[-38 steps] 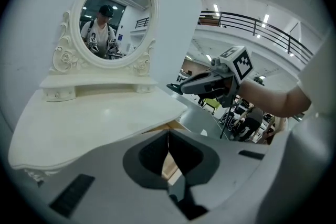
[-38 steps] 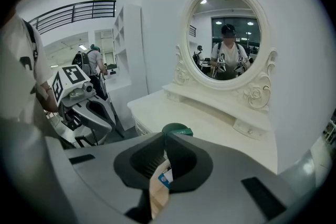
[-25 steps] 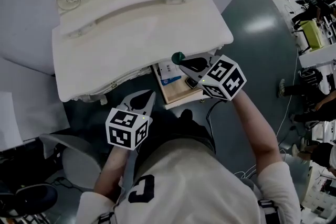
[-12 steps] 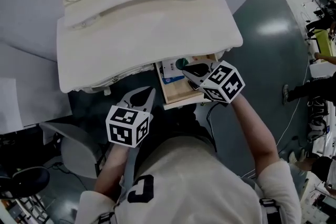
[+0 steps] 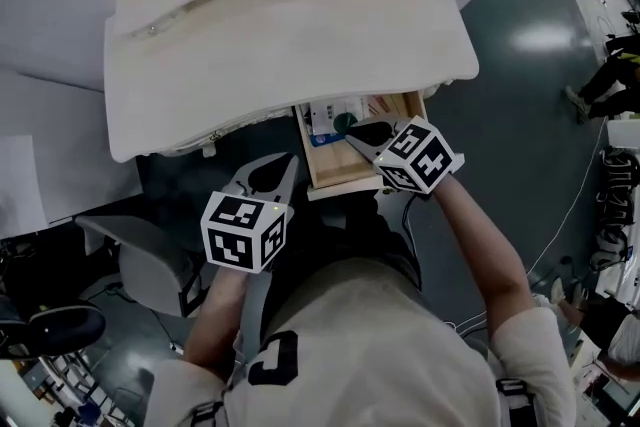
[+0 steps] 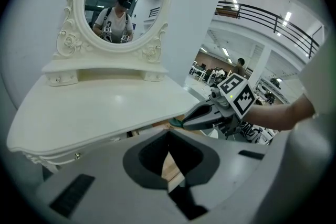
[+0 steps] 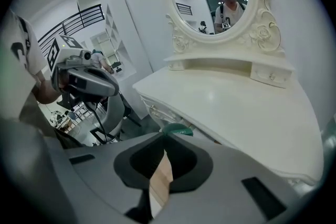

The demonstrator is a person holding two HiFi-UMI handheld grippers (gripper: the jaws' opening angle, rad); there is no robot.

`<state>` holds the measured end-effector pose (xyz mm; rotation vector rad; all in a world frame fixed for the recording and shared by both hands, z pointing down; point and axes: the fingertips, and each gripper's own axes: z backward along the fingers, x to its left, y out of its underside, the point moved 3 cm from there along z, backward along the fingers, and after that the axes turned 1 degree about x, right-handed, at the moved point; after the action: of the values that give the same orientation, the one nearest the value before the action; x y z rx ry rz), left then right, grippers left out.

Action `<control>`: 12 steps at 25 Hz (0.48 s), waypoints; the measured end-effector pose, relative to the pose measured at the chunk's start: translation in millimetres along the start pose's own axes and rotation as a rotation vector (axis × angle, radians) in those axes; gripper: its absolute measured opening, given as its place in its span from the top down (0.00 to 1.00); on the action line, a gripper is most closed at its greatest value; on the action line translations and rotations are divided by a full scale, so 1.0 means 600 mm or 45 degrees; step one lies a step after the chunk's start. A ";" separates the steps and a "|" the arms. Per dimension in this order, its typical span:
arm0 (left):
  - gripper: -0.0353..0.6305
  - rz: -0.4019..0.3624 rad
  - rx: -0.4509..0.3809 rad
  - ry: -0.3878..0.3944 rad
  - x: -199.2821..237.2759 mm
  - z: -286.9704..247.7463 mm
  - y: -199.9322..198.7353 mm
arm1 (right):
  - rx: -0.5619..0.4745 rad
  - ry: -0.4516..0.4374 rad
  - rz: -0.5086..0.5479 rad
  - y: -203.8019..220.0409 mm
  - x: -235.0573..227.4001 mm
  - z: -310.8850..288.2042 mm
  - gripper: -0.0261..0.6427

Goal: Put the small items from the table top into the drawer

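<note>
A white dressing table (image 5: 280,25) has a wooden drawer (image 5: 325,187) pulled open under its right front edge. My right gripper (image 5: 350,129) is shut on a small green item (image 5: 343,123) and holds it low over the drawer's inside. The same green item (image 7: 178,131) pokes out past the shut tips in the right gripper view, and the green item (image 6: 175,123) also shows in the left gripper view. My left gripper (image 5: 290,161) hangs shut and empty in front of the table's edge, left of the drawer. A white and blue box (image 5: 325,119) lies in the drawer.
An oval mirror (image 6: 123,5) in a carved white frame stands at the back of the table. A grey chair (image 5: 150,265) sits at the lower left, beside the person's body. Dark floor stretches to the right of the table.
The right gripper has come down with the green item, from level with the table's front edge to low over the open drawer. The left gripper has shifted a little forward and down.
</note>
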<state>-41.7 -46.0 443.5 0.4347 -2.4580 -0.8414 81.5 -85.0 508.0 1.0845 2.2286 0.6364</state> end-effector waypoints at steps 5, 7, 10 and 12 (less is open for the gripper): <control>0.86 0.035 0.019 -0.040 0.022 -0.013 -0.008 | 0.058 -0.032 0.005 0.025 -0.003 -0.031 0.91; 0.86 0.033 0.014 -0.044 0.029 -0.022 -0.011 | 0.072 -0.020 0.016 0.035 -0.007 -0.043 0.91; 0.86 0.029 0.005 -0.047 0.042 -0.024 -0.011 | 0.080 -0.004 0.008 0.045 -0.005 -0.067 0.91; 0.86 0.023 0.000 -0.046 0.049 -0.025 -0.007 | 0.081 0.009 0.007 0.051 -0.003 -0.084 0.91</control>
<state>-57.1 -69.4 461.4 0.4000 -2.4915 -0.8488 65.1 -77.5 564.4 1.1221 2.2662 0.5757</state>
